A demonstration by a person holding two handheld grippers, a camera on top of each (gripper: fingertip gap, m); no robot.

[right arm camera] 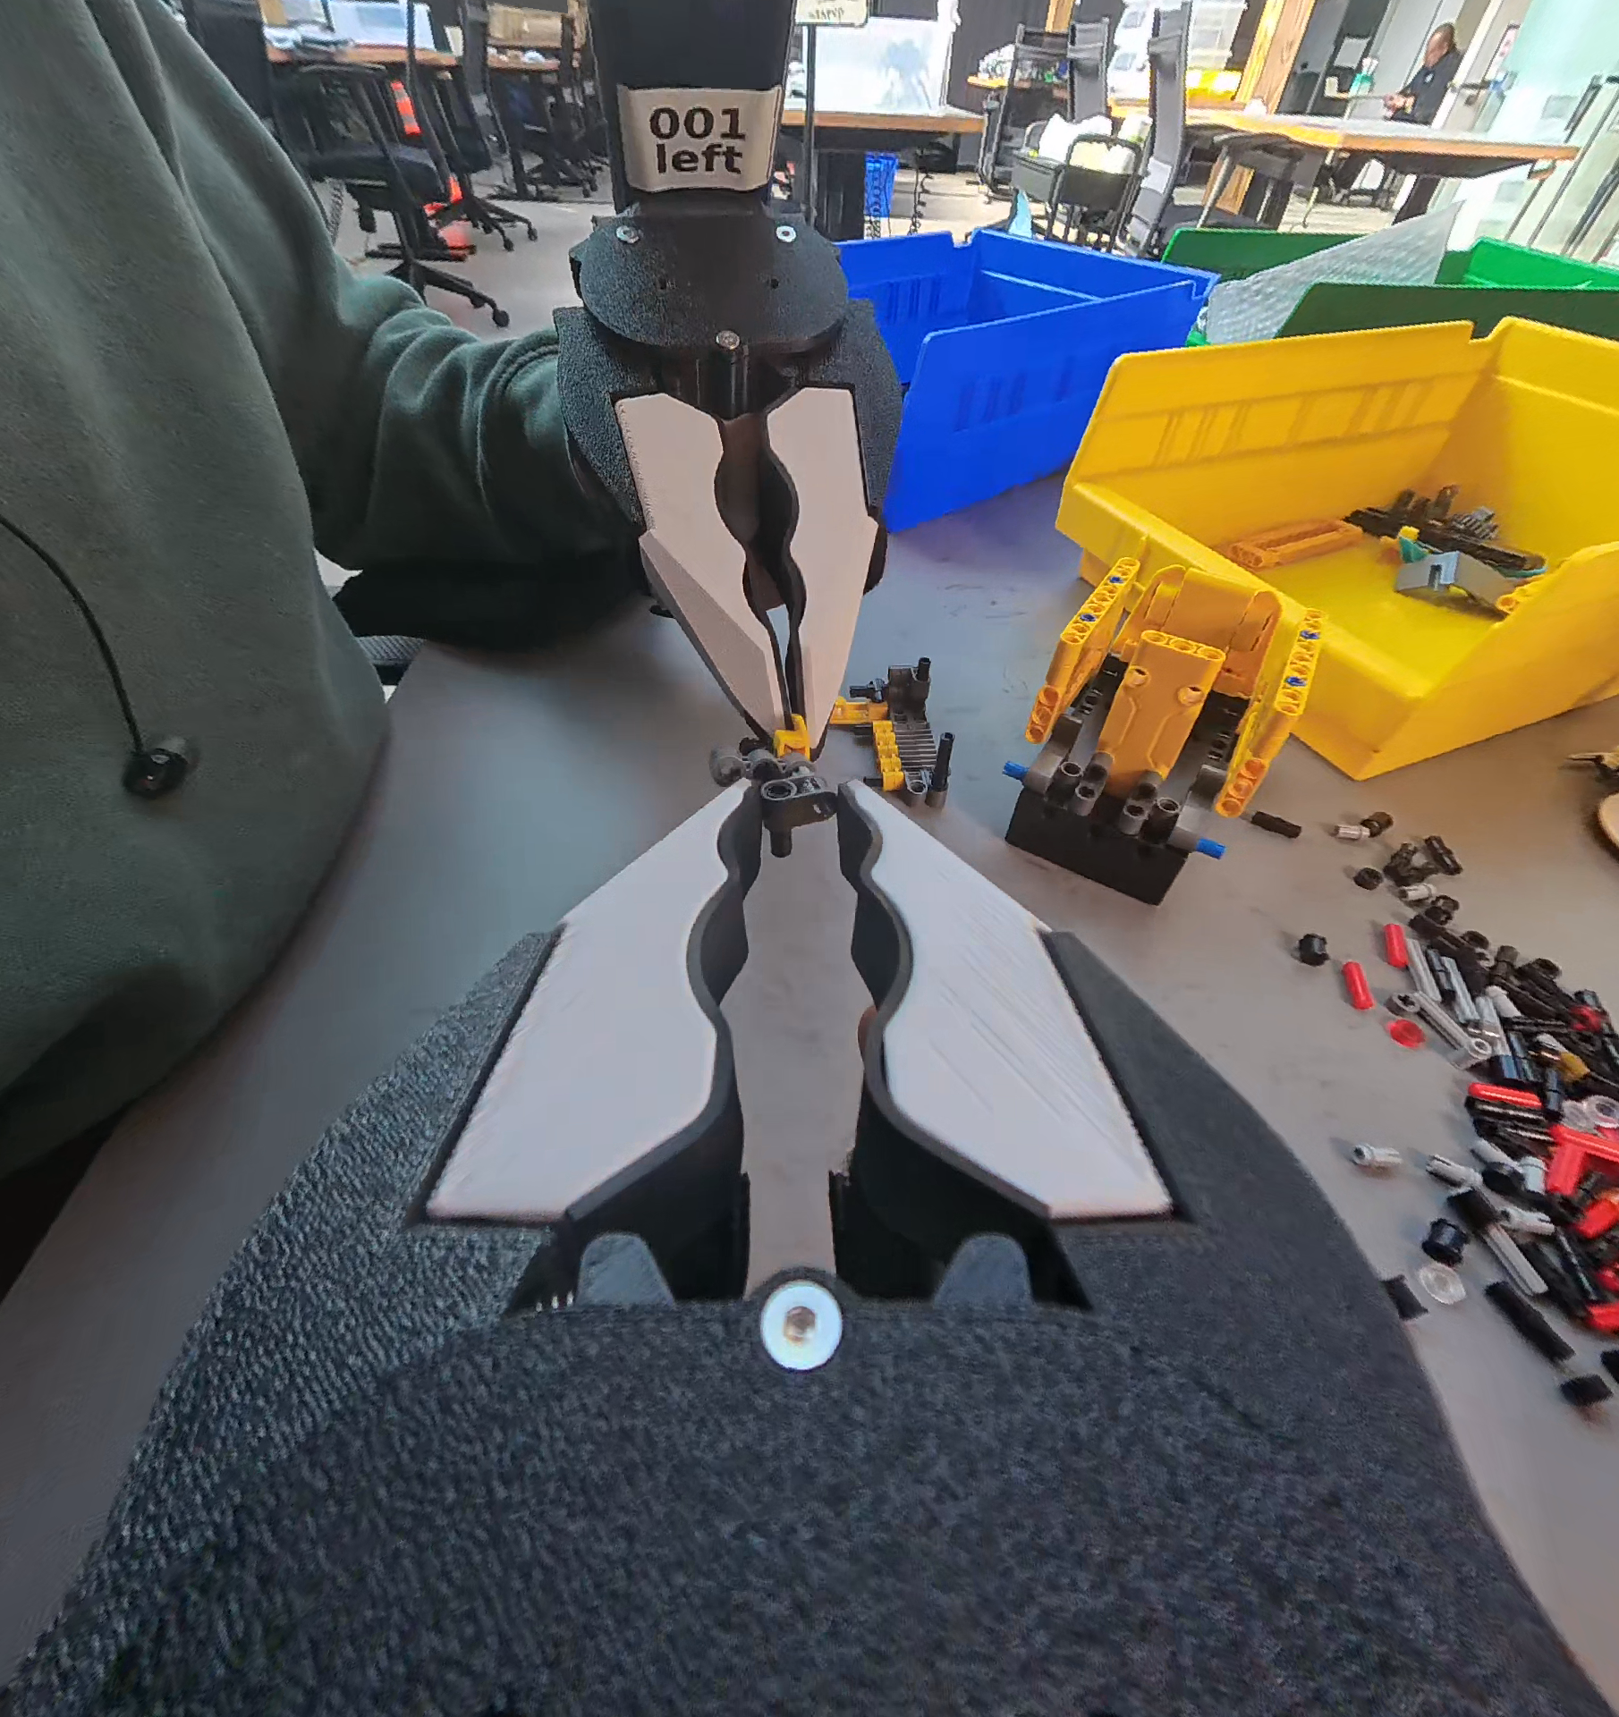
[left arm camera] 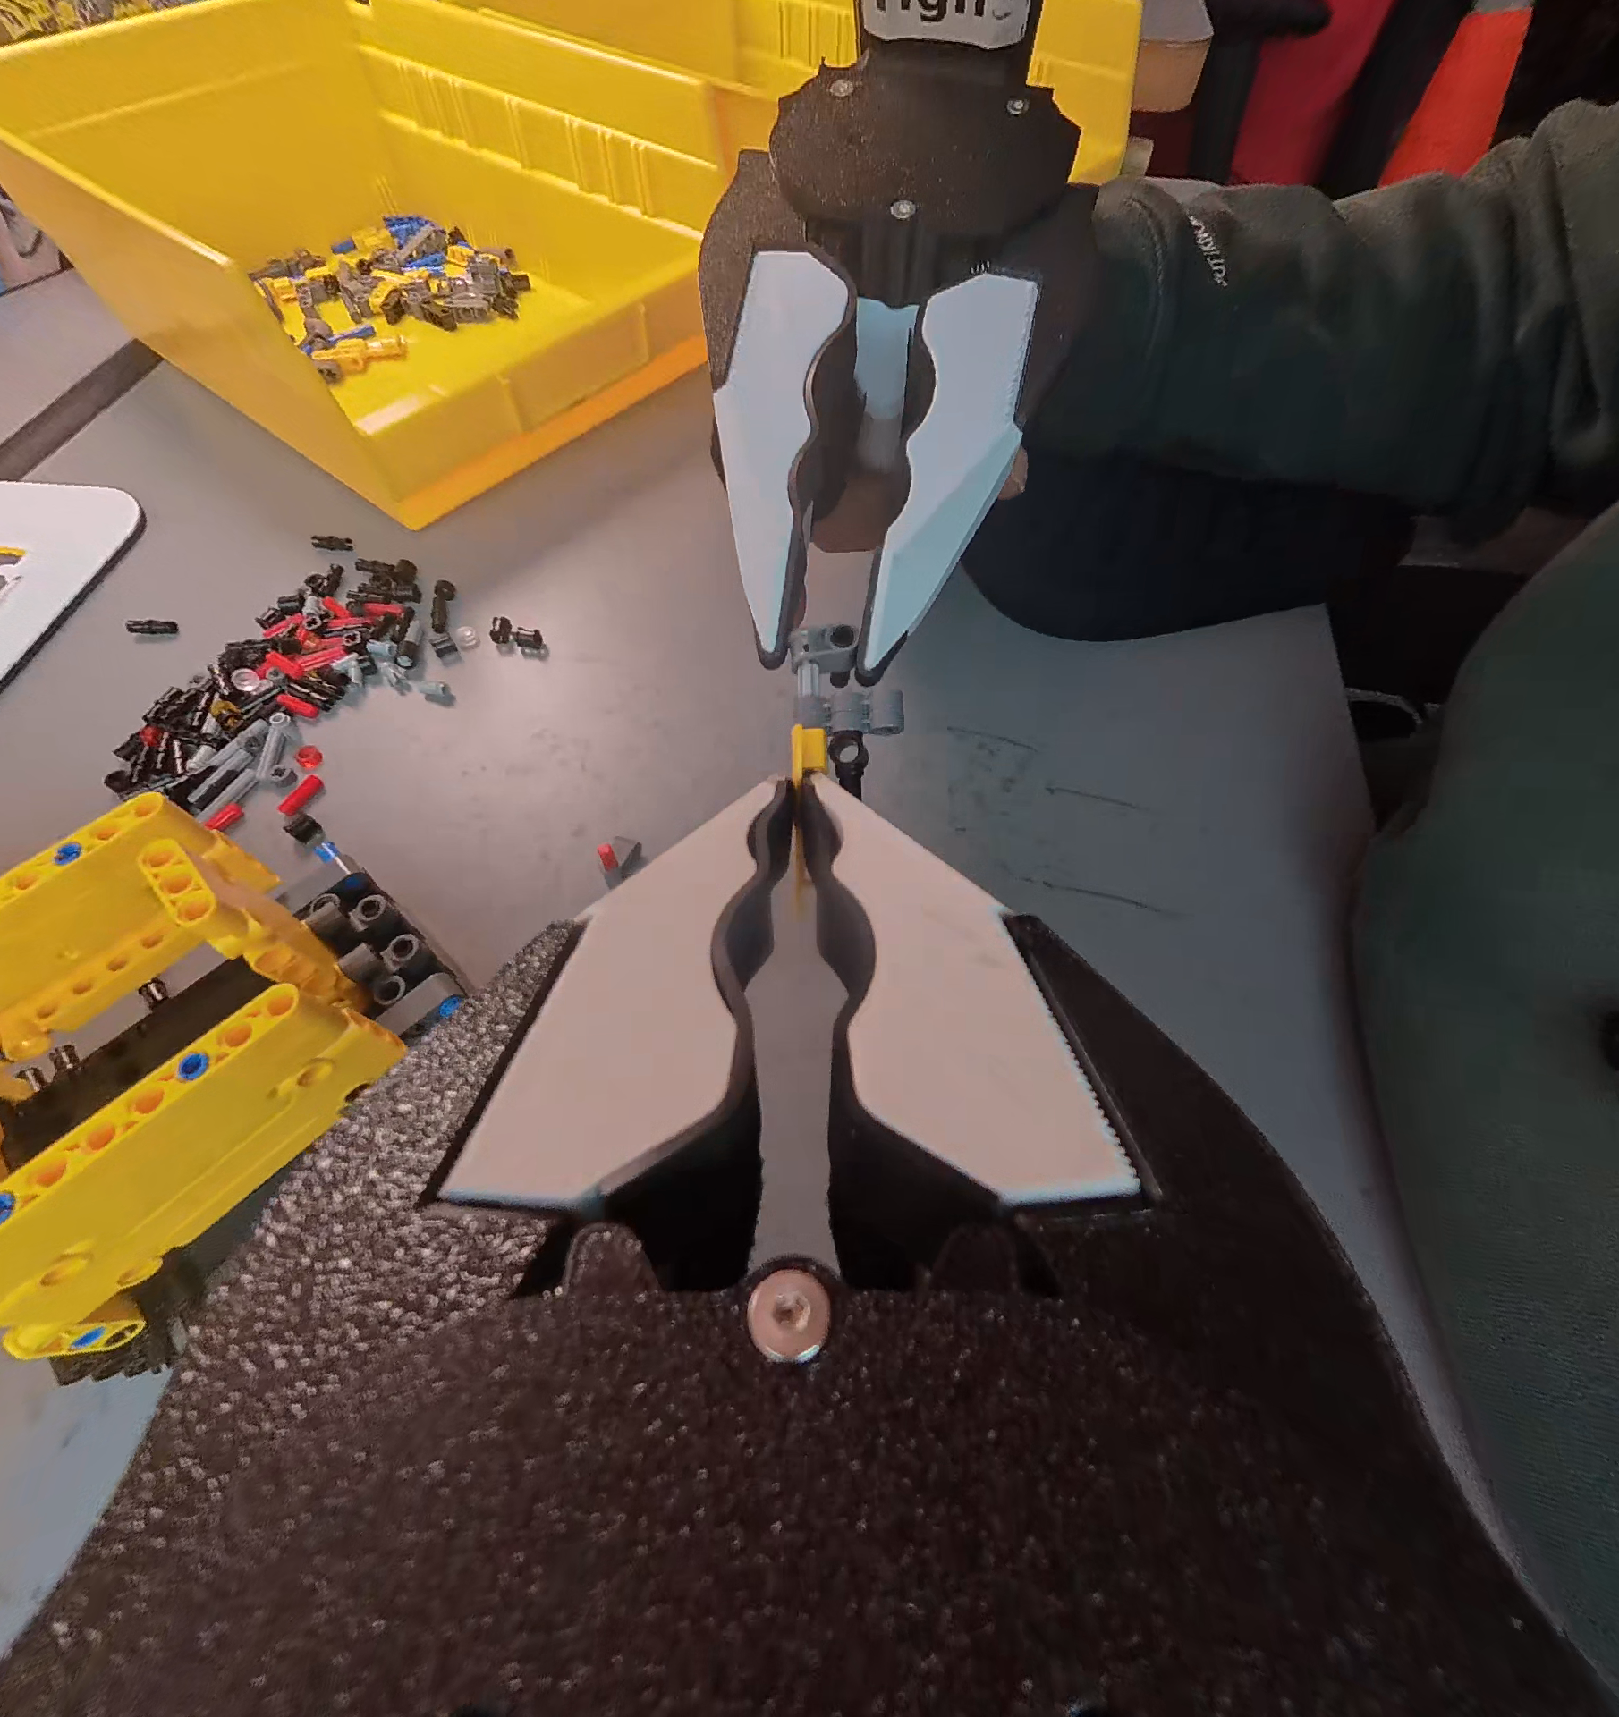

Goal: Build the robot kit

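My left gripper (left arm camera: pixel 795 790) is shut on a small yellow piece (left arm camera: pixel 807 749) that sticks out past its tips. That piece joins a small cluster of grey connectors (left arm camera: pixel 848 712) and a black pin (left arm camera: pixel 848 754), held above the grey table (left arm camera: pixel 1112 836). My right gripper (left arm camera: pixel 820 655) comes in from the far side, its tips closed on the cluster's upper grey connector (left arm camera: pixel 824 639). In the right wrist view my right gripper (right arm camera: pixel 794 794) clamps the dark grey connector (right arm camera: pixel 792 792), and the left gripper (right arm camera: pixel 792 727) pinches the yellow piece (right arm camera: pixel 792 740) just beyond it.
A yellow bin (left arm camera: pixel 230 186) with small parts stands at the far left. Loose black, red and grey pins (left arm camera: pixel 304 669) lie near a yellow-and-black model (left arm camera: pixel 137 1022). The right wrist view shows the model (right arm camera: pixel 1159 725), a yellow bin (right arm camera: pixel 1345 418), a blue bin (right arm camera: pixel 1019 372) and the person's green sleeve (right arm camera: pixel 183 465). The tips of both grippers are at nearly the same place.
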